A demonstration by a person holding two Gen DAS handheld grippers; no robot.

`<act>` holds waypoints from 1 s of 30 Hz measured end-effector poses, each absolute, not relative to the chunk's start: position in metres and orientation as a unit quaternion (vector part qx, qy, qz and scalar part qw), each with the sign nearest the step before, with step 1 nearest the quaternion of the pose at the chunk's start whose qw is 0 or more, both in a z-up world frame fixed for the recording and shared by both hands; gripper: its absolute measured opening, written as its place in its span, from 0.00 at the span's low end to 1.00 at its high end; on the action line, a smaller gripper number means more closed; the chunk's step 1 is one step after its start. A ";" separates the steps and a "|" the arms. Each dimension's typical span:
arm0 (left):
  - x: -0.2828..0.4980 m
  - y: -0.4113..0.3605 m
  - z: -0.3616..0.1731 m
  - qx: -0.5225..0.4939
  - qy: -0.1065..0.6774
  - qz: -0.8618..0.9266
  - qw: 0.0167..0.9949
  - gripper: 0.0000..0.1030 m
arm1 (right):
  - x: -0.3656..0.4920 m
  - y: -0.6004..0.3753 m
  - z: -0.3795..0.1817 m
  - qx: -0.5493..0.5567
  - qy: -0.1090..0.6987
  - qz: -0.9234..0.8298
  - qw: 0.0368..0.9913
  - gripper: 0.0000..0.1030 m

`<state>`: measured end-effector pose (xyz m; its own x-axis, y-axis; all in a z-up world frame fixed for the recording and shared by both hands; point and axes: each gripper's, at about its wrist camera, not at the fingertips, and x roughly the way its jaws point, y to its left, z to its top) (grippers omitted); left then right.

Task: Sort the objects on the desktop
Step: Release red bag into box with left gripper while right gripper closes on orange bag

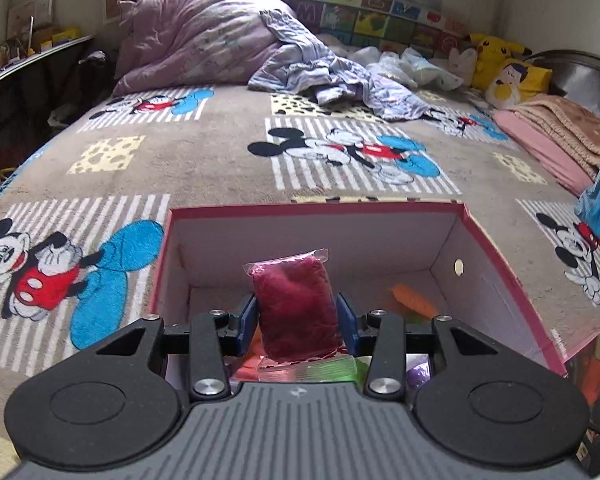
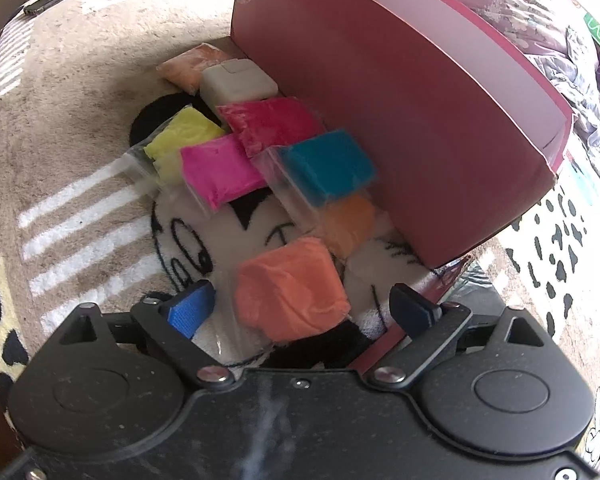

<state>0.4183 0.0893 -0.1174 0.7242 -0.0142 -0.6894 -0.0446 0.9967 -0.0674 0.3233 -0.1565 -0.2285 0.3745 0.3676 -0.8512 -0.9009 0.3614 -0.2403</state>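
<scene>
On a cartoon-print bed (image 1: 204,168), a pink box (image 1: 500,264) sits open beneath the left gripper (image 1: 297,318), which clamps a dark red clay packet (image 1: 296,308) across its soft, light middle. The right gripper (image 2: 300,308) hangs spread around an orange packet (image 2: 290,288) beside the box; its slick wrap looks slippery, so pinch the block itself.

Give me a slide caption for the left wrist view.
Left gripper holds a dark red packet over the open pink box.

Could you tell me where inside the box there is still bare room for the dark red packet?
The box is free along its far wall, left of the orange packet. Its near end, beneath the left tool holding the dark red packet, is crowded with packets.
</scene>
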 end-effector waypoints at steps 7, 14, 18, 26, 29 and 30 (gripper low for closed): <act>0.419 0.078 -0.126 -0.020 0.381 -0.013 0.924 0.48 | 0.315 -0.154 -0.227 -0.400 0.338 0.429 0.736 0.93; 0.414 0.077 -0.119 -0.011 0.379 -0.016 0.925 0.49 | 0.307 -0.143 -0.223 -0.446 0.321 0.427 0.719 0.93; 0.407 0.073 -0.110 -0.001 0.377 -0.052 0.925 0.49 | 0.309 -0.141 -0.219 -0.448 0.328 0.433 0.710 0.88; 0.375 0.038 -0.093 0.092 0.356 -0.175 0.913 0.49 | 0.306 -0.146 -0.214 -0.441 0.331 0.454 0.700 0.59; 0.362 0.022 -0.093 0.133 0.351 -0.199 0.905 0.49 | 0.306 -0.145 -0.213 -0.446 0.328 0.454 0.698 0.52; 0.359 0.018 -0.094 0.140 0.353 -0.204 0.902 0.49 | 0.306 -0.145 -0.212 -0.446 0.330 0.453 0.697 0.49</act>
<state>0.3590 0.0179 -0.0939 0.6678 -0.2699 -0.6937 0.4677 0.8772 0.1089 0.3061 -0.1452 -0.2118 0.3709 0.3377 -0.8651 -0.9270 0.1909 -0.3229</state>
